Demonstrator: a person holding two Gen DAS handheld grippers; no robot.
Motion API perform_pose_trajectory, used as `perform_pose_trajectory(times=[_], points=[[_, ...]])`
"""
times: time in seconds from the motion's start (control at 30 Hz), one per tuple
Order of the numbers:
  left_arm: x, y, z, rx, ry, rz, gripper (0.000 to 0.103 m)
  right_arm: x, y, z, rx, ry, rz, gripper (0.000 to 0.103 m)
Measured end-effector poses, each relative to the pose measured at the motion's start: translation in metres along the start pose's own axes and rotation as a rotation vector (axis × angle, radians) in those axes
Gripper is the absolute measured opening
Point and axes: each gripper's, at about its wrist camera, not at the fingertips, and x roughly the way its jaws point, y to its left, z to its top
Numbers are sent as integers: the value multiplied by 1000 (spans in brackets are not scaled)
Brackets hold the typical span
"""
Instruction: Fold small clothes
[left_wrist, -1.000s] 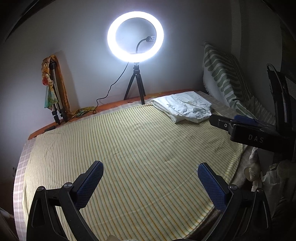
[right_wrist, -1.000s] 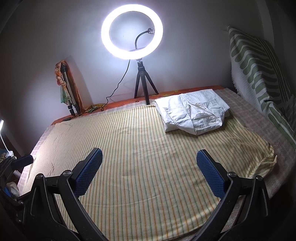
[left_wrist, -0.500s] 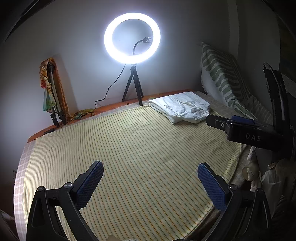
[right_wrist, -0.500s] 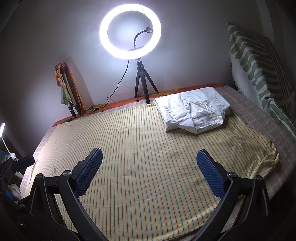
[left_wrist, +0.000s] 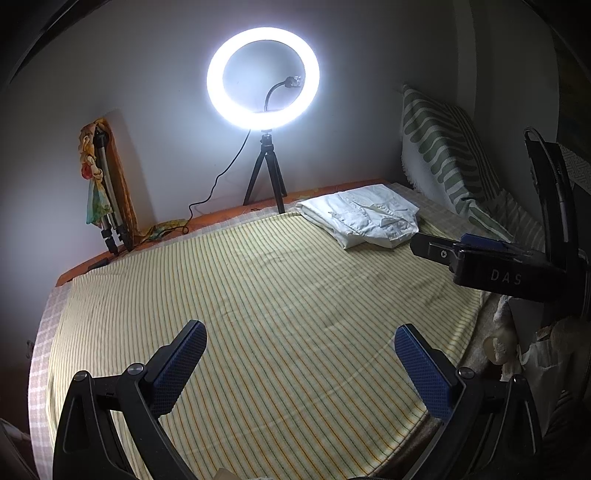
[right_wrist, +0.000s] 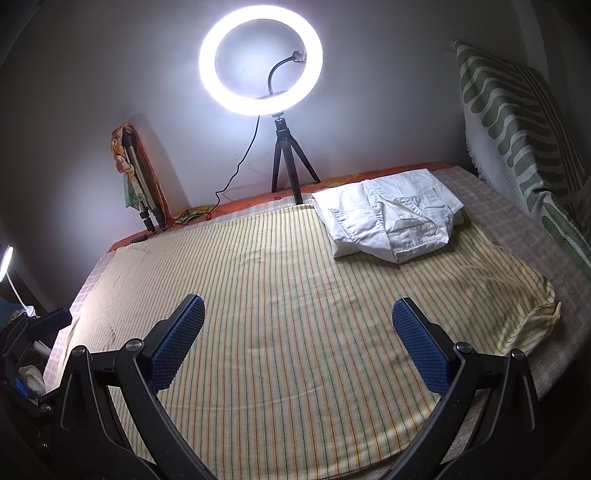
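A white folded garment (left_wrist: 364, 218) (right_wrist: 391, 221) lies at the far right of the bed, on a yellow striped sheet (left_wrist: 280, 306) (right_wrist: 288, 295). My left gripper (left_wrist: 301, 363) hovers open over the near part of the sheet, nothing between its blue pads. My right gripper (right_wrist: 299, 338) is also open and empty above the sheet, well short of the garment. In the left wrist view the right gripper's black body (left_wrist: 491, 266) shows from the side at the right edge, just in front of the garment.
A lit ring light (left_wrist: 263, 77) (right_wrist: 260, 61) on a small tripod stands at the bed's far edge by the wall. A folded tripod with cloth (left_wrist: 105, 192) leans at the back left. A green-striped blanket (right_wrist: 517, 122) stands at the right.
Both views have shifted slightly; the left wrist camera has drifted so the garment and ring light sit a little further left. Both grippers stay open and empty.
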Motion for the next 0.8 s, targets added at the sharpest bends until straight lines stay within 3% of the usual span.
perform_pose_trajectory(times=[0.8], points=[[19,-11,1,5,25,-22,103,2,-16,7,28,4,18,103]])
